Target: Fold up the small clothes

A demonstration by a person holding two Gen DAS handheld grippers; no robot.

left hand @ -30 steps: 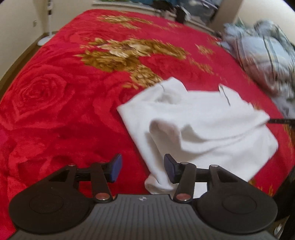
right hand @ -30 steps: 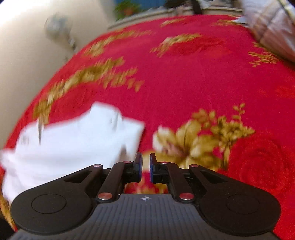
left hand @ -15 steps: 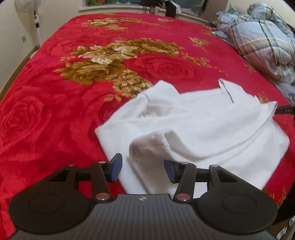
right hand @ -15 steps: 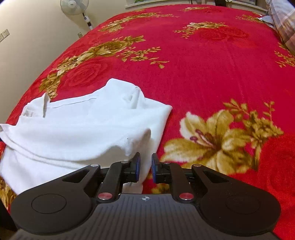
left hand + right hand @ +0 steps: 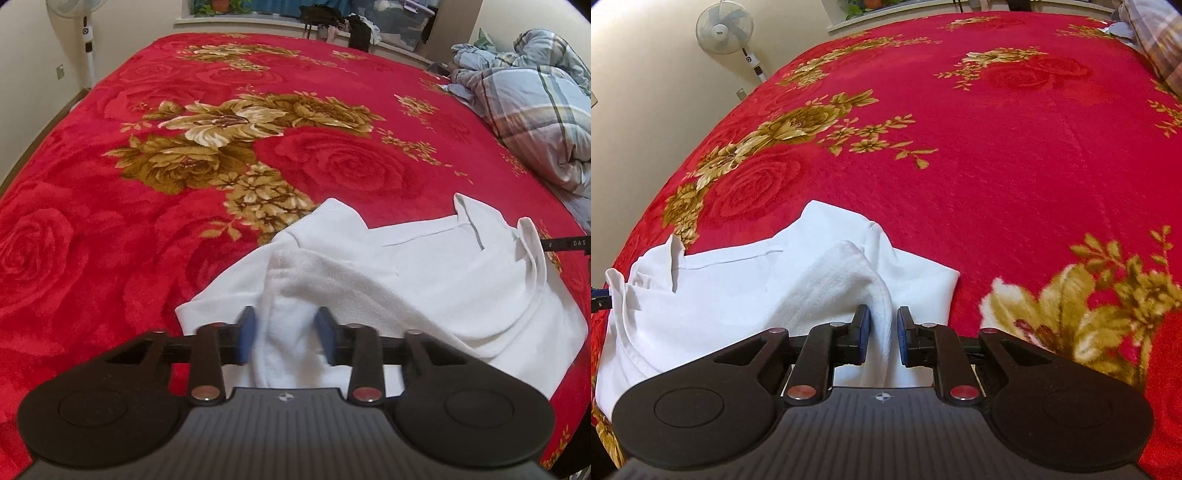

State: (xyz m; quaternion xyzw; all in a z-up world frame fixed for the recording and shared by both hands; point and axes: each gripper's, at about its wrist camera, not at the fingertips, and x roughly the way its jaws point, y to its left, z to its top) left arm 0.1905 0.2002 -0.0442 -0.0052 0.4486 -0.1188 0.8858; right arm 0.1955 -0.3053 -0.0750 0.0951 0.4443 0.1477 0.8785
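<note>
A white garment [image 5: 436,280] lies rumpled on the red flowered blanket [image 5: 155,206], at the blanket's near edge, with its collar [image 5: 469,221] turned toward the far side. A raised ridge of fleecy white cloth runs across the garment's near part.

The left gripper [image 5: 284,334] sits low over the garment's left end; its blue pads are blurred as the jaws close in on the fold of cloth standing between them, the pads at or just short of the cloth.

The right gripper [image 5: 882,332] is at the garment's right end. Its jaws are opening; a strip of the white ridge hangs between the 2 pads, with a narrow gap showing on the right side.

Beyond the garment, a plaid quilt [image 5: 532,110] is heaped at the blanket's right edge, and a standing fan [image 5: 726,31] is by the wall.
</note>
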